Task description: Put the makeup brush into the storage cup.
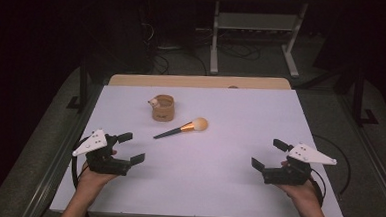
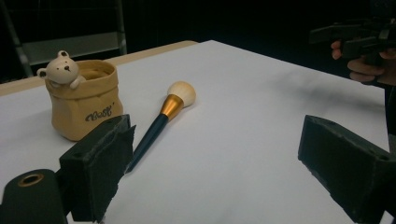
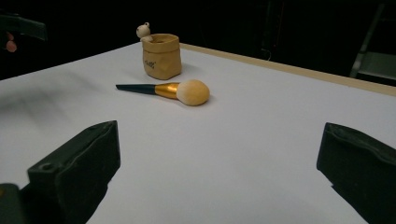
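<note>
Two grippers, both released, nothing between the jaws of either. Left gripper hovers over the near-left part of the worktop, jaws wide apart, held by the person's left hand. Right gripper mirrors it at the near-right, jaws equally wide, in the right hand. Each carries a grey three-cornered plate on top, cable trailing back.

Landmark: tan pot, shaped like a little sack, with a small bear figure on its rim and dark script on the side. It stands upright toward the far-centre of the worktop.

Makeup brush lies flat on the worktop just beside the pot, on the pot's near-right side, not touching it. Long axis runs diagonal: pale fluffy head points away from the pot to the far right, gold ferrule behind it, dark handle tapering toward the near left, tip ending nearer the left gripper than the right.

Left gripper view: pot at upper left above the left jaw, brush to the pot's right, head pointing away from the camera, handle tip coming down beside the left jaw. Other gripper and hand visible far right.

Right gripper view: brush lies crosswise in front of the pot, head to the right, handle to the left. Both sit well beyond the jaws.
</note>
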`<state>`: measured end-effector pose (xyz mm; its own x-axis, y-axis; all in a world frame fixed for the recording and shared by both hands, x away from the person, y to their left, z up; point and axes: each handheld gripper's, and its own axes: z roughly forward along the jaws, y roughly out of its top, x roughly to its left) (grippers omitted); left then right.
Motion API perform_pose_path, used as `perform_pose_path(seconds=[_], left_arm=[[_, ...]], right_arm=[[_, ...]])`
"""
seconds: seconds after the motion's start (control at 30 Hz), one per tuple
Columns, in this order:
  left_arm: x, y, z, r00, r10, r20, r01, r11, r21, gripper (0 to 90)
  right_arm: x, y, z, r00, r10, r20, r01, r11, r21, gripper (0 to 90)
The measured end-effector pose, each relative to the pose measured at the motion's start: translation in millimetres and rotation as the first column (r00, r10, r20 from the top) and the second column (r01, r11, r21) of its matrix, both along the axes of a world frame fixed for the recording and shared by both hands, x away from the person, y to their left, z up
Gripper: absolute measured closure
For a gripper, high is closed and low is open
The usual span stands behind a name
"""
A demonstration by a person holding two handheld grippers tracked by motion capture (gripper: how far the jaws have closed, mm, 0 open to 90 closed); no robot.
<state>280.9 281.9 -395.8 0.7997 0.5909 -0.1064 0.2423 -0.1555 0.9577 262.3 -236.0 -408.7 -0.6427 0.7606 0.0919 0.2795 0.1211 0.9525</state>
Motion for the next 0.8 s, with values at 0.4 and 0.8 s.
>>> perform_pose_path(seconds=[0.4,0.8], left_arm=[[4.4,-2.5,4.1,0.9999,-0.008,0.007,0.008,1.0,0.003,9.9],[11.2,-5.7,8.1,0.9999,-0.01,0.011,0.01,0.9999,-0.002,9.9]], right_arm=[[0.1,0.2,0.7,1.0,0.0,0.002,0.0,1.0,0.004,0.0],[1.5,2.4,0.6,1.0,0.003,0.004,-0.003,1.0,0.003,0.0]])
